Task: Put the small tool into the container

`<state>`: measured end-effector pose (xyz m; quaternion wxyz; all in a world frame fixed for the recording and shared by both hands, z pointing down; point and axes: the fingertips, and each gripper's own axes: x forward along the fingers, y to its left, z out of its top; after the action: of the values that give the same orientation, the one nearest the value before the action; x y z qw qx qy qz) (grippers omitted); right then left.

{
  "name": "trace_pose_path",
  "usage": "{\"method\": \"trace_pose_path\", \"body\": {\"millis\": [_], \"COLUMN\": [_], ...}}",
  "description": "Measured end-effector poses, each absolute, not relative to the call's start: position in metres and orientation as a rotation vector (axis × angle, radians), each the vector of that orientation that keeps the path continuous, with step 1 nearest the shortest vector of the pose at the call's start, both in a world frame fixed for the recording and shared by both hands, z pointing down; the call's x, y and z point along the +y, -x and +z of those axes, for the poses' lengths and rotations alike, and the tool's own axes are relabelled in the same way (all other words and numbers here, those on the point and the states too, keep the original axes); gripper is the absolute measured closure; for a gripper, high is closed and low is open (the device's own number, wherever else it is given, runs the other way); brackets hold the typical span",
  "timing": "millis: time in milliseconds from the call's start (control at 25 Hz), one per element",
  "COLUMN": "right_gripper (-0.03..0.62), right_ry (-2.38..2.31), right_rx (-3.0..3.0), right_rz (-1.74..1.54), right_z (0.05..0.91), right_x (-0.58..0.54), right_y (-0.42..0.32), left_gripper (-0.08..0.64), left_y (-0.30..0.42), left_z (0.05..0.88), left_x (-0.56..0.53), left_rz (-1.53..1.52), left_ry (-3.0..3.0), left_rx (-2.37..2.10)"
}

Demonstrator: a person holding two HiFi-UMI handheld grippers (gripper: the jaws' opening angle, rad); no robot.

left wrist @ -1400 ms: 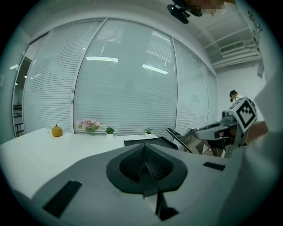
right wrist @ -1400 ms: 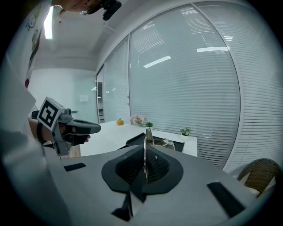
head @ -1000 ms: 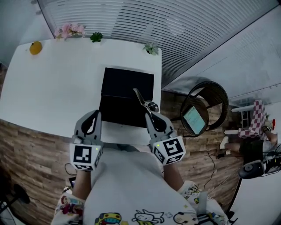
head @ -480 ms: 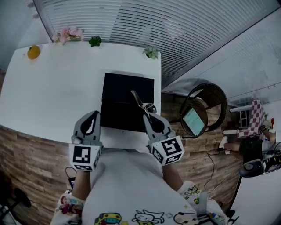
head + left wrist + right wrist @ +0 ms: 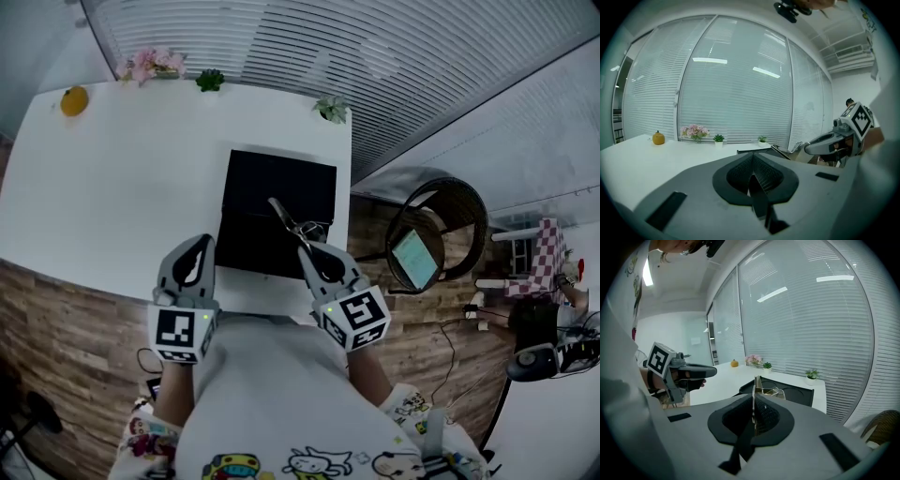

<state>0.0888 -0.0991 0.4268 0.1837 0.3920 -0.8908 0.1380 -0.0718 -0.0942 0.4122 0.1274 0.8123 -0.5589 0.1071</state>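
**Right gripper [image 5: 314, 255] held small tool [image 5: 285, 218] over black container [image 5: 278, 184]**

The right gripper's 2 jaws were clamped on the small tool, a slim metal piece with wire-like loops near the grip. In the right gripper view the tool stood upright between the pressed-together jaws, with its narrow blade rising above them. From the head view the blade pointed up and to the left, away from the person, and lay over the near right part of the black container. No view showed whether the tool touched the container.

The container was a flat, dark, open box that sat on the white table [image 5: 112, 197], near the table's right edge and close to its front edge.

The left gripper [image 5: 193, 251] hung over the front edge of the table, to the left of the container and apart from it. In the left gripper view its 2 jaws met along a single line with nothing between them.

Along the far edge of the table stood a yellow fruit [image 5: 74, 100], a bunch of pink flowers [image 5: 150, 66] and 2 small green plants [image 5: 209, 82], all well apart from the container. On the wood floor to the right of the table stood a round wicker chair [image 5: 457, 202] with a lit tablet [image 5: 413, 255] on its seat.
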Motion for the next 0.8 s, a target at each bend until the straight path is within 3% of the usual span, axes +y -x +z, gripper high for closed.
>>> {"method": "trace_pose_path", "body": {"millis": [800], "right_gripper": [0.589], "right_ry": [-0.783], "right_rx": [-2.462], "right_rz": [0.399], "right_z": [0.462], "right_x": [-0.088], "right_y": [-0.057], "left_gripper": [0.555], "left_y": [0.055], "left_z": [0.434], "left_x": [-0.089], "left_rz": [0.335], "left_ry": [-2.367], "left_rx": [-1.533]}}
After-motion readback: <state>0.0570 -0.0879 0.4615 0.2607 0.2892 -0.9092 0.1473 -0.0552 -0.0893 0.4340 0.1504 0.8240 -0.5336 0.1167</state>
